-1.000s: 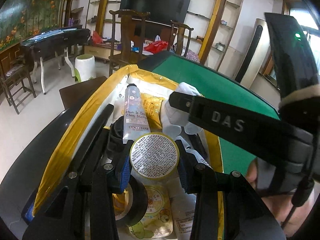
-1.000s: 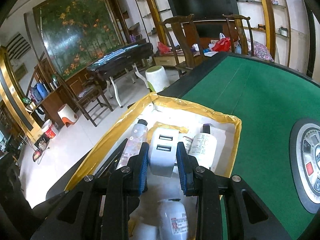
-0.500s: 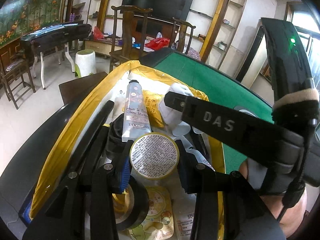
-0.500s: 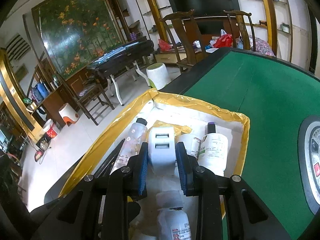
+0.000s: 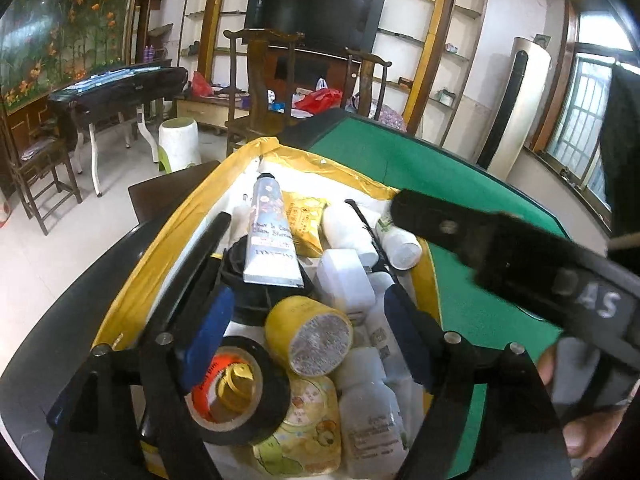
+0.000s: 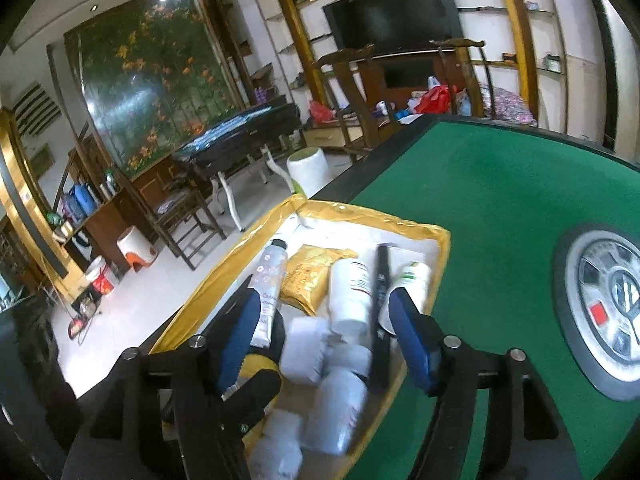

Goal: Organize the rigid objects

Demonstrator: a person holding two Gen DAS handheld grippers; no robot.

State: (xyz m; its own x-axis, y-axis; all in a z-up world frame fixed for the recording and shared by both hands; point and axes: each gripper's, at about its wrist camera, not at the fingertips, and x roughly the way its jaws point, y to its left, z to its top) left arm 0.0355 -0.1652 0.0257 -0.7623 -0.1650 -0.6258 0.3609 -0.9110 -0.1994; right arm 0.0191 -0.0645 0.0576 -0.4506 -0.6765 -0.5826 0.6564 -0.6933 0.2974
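A yellow-rimmed box on the green table holds many small items. My left gripper is open over it; the yellow round tin lies free in the box between the jaws. A hand-cream tube, a white charger, a black tape roll and white bottles lie around it. My right gripper is open above the same box; the white charger lies below it among bottles, with a black pen beside them.
The green felt table stretches right of the box, with a round wheel-like disc on it. The right gripper's body crosses the left wrist view at the right. Chairs and a stool stand beyond the table edge.
Both grippers have opened. The left one let go of the yellow tin, which now lies tilted in the box. The right one let go of the white charger, which dropped among the bottles.
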